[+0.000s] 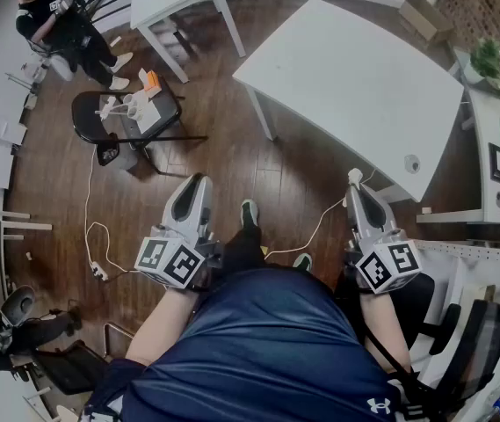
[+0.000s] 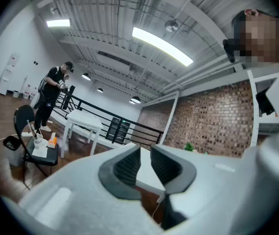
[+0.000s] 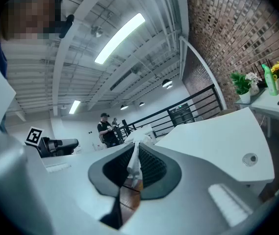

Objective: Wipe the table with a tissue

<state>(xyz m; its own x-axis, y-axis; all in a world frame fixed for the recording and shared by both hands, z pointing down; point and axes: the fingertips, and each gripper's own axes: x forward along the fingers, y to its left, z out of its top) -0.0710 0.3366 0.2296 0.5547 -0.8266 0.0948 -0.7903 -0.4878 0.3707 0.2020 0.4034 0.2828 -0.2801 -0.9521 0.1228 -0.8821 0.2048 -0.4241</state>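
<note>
Tissue in right hand-held gripper

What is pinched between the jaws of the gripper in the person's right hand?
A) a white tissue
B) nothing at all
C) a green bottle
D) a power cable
A: the right gripper view shows a crumpled white tissue clamped between the nearly closed jaws of the right gripper.
</note>
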